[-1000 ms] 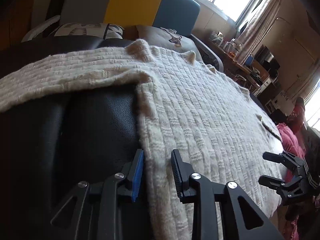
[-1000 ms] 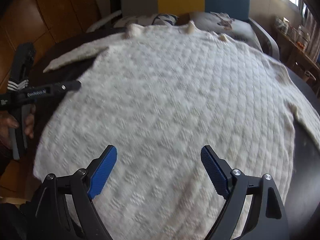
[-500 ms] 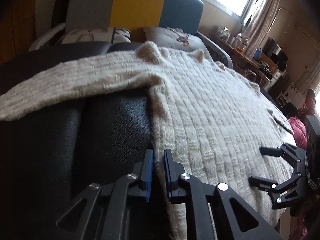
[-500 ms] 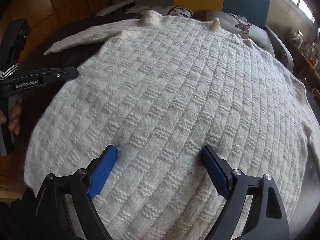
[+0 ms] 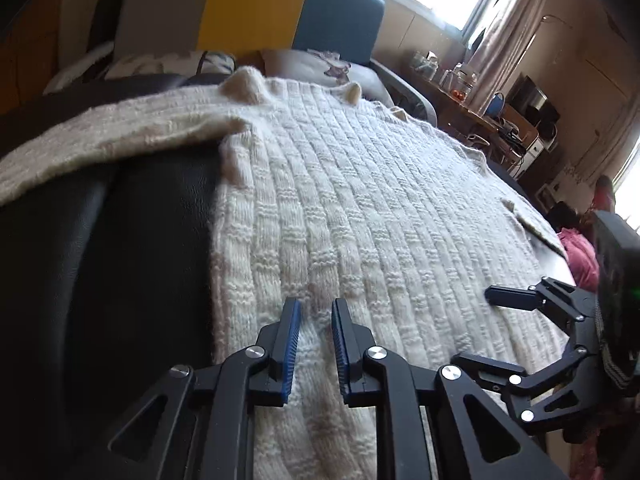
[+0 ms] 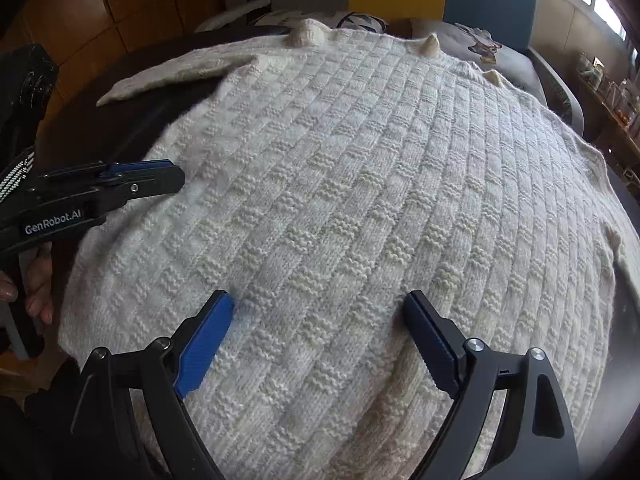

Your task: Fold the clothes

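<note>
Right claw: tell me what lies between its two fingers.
Only the cream knit sweater lies between the fingers of the open right claw, whose tips rest on the knit; the right wrist view shows it.

The sweater (image 6: pixel 340 200) runs off the bottom edge in both wrist views, so its hem cannot be seen, and its right sleeve is cut by the frame. The jars on the far shelf (image 5: pixel 452 76) are too small to identify (glass, perhaps). The left gripper (image 5: pixel 314 320) hides the knit between its jaws.
</note>
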